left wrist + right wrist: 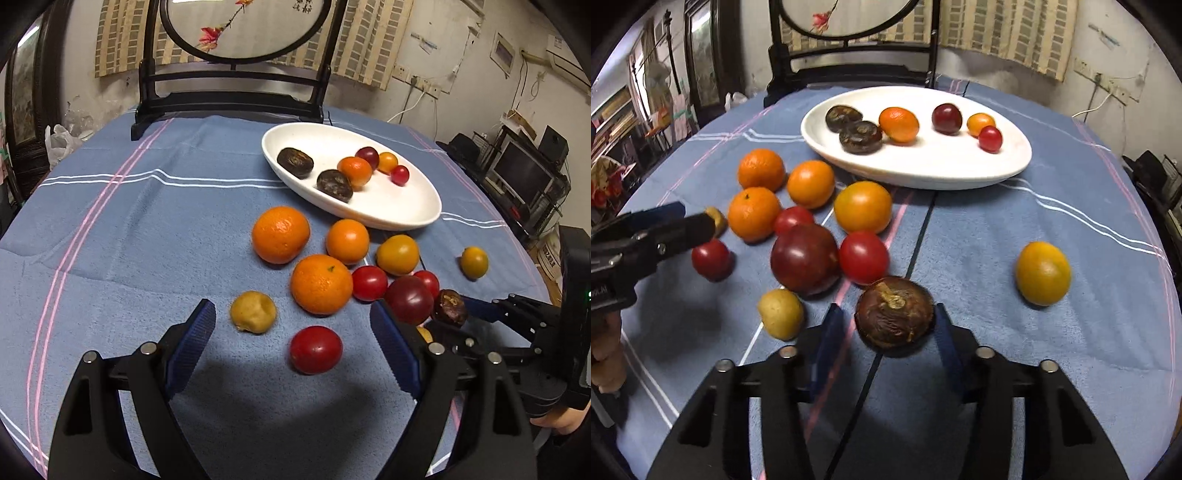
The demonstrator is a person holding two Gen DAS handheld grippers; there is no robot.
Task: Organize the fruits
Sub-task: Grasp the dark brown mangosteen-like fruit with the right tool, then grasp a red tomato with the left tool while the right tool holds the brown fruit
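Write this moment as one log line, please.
right claw: around dark brown fruit | left claw: open above red tomato | white dish: six fruits

From my left wrist camera, a small pale yellow fruit (425, 334) is nearly all hidden behind my left gripper's right finger (393, 350). On the right wrist view, a second small yellow-brown fruit (716, 220) is half covered by the left gripper's finger. The round embroidered screen in its dark wooden stand (240, 29) is cut off by the top edge. The person's hand (607, 354) runs off the left edge, blurred.
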